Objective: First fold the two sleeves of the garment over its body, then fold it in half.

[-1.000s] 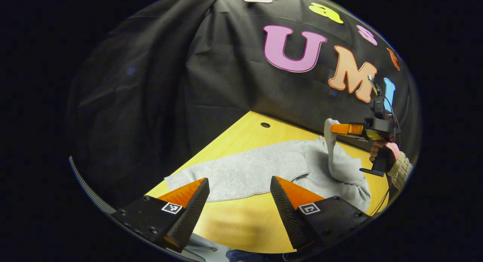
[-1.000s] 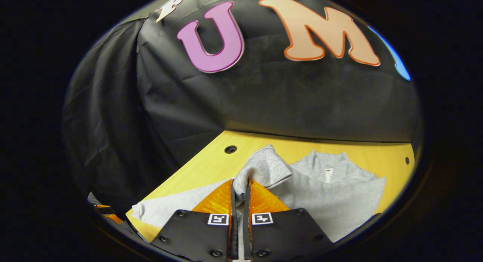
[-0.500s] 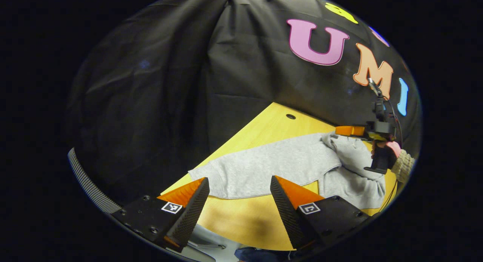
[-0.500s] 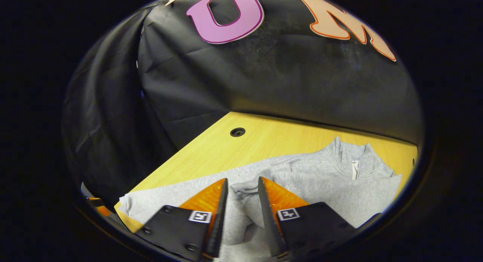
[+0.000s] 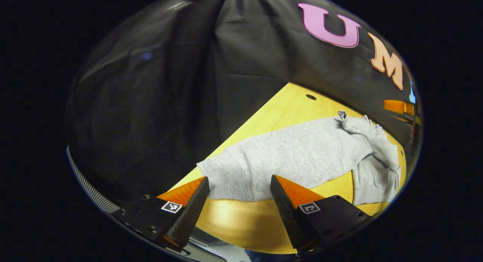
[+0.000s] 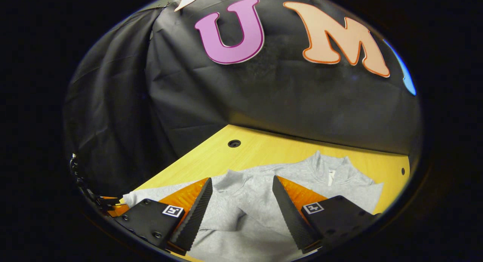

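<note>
Since a second ago the right gripper (image 6: 241, 205) has let go of the sleeve it was carrying and spread its jaws wide, and that sleeve (image 6: 234, 213) now lies folded across the body of the pale grey, soft-knit, zip-collared sweatshirt (image 6: 313, 179). This garment is spread flat on the yellow wooden table (image 6: 271, 147), collar toward the black booth wall.

In the left gripper view the other sleeve (image 5: 264, 167) is not yet folded. It runs as one long strip from the sweatshirt's shoulder at far right down to its ribbed cuff (image 5: 222, 179), which lies just ahead of the left gripper (image 5: 239, 196) and slightly toward its left finger. This gripper is empty, its jaws parted, hovering above the table's near edge.

By my reading the left gripper is far nearer the cuff, so the coming move is its own: drop onto the cuff and carry it along the sleeve's axis toward the body. Bare table flanks the sleeve on both sides; the table's left edge runs close beside the cuff.
</note>
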The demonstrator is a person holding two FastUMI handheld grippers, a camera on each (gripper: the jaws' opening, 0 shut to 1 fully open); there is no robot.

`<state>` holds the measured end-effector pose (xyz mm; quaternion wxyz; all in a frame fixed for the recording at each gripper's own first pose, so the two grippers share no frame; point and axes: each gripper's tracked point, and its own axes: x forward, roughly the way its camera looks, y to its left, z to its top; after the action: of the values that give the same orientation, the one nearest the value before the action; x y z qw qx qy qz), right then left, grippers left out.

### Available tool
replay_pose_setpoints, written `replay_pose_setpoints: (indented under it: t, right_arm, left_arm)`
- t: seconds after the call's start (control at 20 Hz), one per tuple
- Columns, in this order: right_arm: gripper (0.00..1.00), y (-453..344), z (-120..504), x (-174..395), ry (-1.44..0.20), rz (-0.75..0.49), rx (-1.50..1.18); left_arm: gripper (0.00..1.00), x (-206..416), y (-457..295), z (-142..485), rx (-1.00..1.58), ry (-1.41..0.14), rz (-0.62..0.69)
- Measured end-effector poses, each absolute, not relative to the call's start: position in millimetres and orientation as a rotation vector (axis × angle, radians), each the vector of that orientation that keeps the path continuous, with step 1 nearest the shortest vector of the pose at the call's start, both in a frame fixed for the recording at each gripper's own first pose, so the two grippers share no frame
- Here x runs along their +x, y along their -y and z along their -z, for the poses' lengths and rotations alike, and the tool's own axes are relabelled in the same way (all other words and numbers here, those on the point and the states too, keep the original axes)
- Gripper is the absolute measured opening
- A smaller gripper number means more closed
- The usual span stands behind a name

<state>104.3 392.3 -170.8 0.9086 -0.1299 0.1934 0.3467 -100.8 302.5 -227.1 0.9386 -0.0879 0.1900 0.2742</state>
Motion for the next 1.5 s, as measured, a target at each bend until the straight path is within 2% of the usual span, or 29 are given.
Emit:
replay_pose_setpoints:
  t: [0.35, 0.45, 0.55, 0.65, 0.7, 0.75, 0.85, 0.9, 1.1, 1.35, 1.5]
  right_arm:
    - [0.98, -297.7, 110.3, 82.5, -0.312, -0.582, -0.282]
    - [0.96, -273.5, 100.3, 79.1, -0.298, -0.543, -0.278]
    - [0.99, -247.1, 94.3, 70.1, -0.296, -0.512, -0.277]
    - [0.96, -216.4, 91.1, 59.4, -0.302, -0.472, -0.293]
    - [0.99, -204.5, 92.8, 55.5, -0.306, -0.454, -0.301]
    - [0.96, -193.9, 91.7, 52.8, -0.309, -0.437, -0.31]
    - [0.96, -176.0, 90.3, 45.0, -0.313, -0.411, -0.306]
    - [0.99, -167.9, 88.2, 42.9, -0.314, -0.397, -0.291]
    - [0.96, -151.8, 87.5, 32.5, -0.326, -0.385, -0.253]
    - [0.99, -130.4, 85.2, 26.9, -0.325, -0.366, -0.247]
    - [0.96, -114.4, 85.7, 21.8, -0.333, -0.355, -0.232]
  left_arm:
    - [0.95, -94.5, -306.6, 243.8, -0.199, -0.441, -0.541]
    - [0.9, -96.7, -308.1, 247.5, -0.187, -0.458, -0.545]
    - [0.81, -93.3, -309.5, 249.5, -0.145, -0.471, -0.534]
    - [0.66, -87.4, -301.5, 247.3, -0.127, -0.469, -0.487]
    - [0.54, -84.5, -298.1, 246.2, -0.127, -0.471, -0.475]
    - [0.42, -81.0, -294.7, 246.5, -0.127, -0.475, -0.463]
    - [0.17, -80.1, -292.7, 246.9, -0.113, -0.493, -0.468]
    - [0.13, -79.4, -291.5, 246.7, -0.108, -0.5, -0.477]
    - [0.02, -77.9, -286.7, 245.8, -0.118, -0.516, -0.503]
    - [0.0, -62.0, -259.0, 219.2, -0.197, -0.463, -0.482]
    - [0.0, -41.3, -229.6, 185.3, -0.196, -0.407, -0.42]
